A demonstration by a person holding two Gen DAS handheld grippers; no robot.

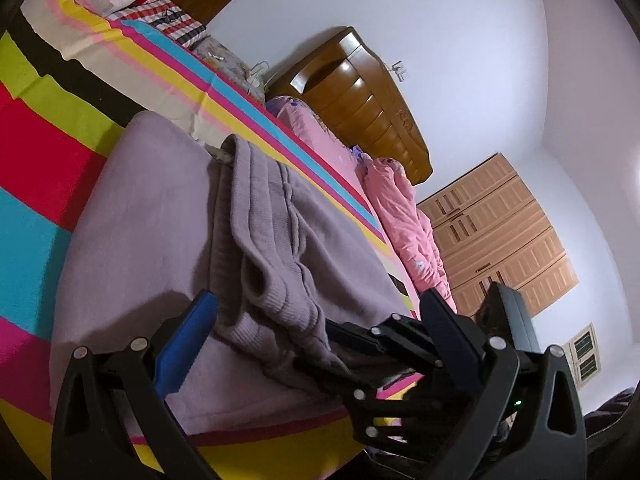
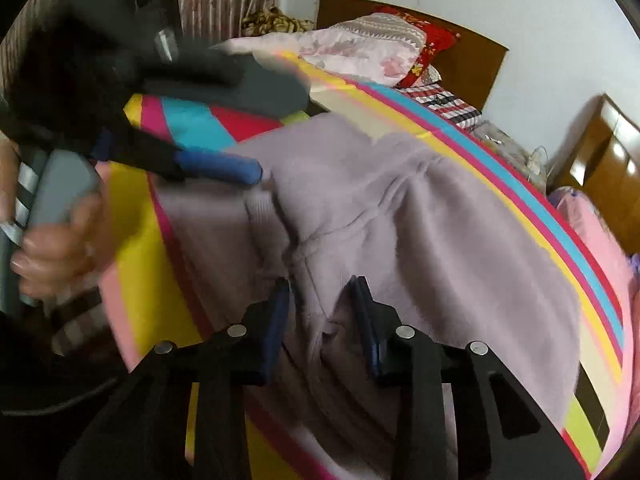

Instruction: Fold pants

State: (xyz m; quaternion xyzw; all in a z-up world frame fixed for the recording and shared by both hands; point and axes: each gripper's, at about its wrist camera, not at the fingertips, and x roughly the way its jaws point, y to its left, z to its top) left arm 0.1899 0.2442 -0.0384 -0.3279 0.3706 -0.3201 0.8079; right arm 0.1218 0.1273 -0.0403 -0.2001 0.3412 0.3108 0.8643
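Observation:
Lilac knit pants (image 1: 160, 208) lie on a striped bed cover (image 1: 48, 128), with one part folded over into a ribbed edge (image 1: 272, 288). My left gripper (image 1: 320, 320) is open, its blue fingers (image 1: 184, 356) on either side of that ribbed edge. In the right wrist view the pants (image 2: 420, 232) spread across the bed. My right gripper (image 2: 322, 296) has its jaws apart, with a raised fold of the fabric between them. The left gripper (image 2: 224, 168) shows there at the upper left, at the pants' far edge.
The striped cover (image 2: 520, 200) spans the bed. Pillows and bedding (image 2: 368, 48) are piled at the wooden headboard (image 2: 472, 64). A pink quilt (image 1: 404, 216) lies along the far side. A wooden cabinet (image 1: 360, 108) and wardrobe (image 1: 500, 232) stand by the white wall.

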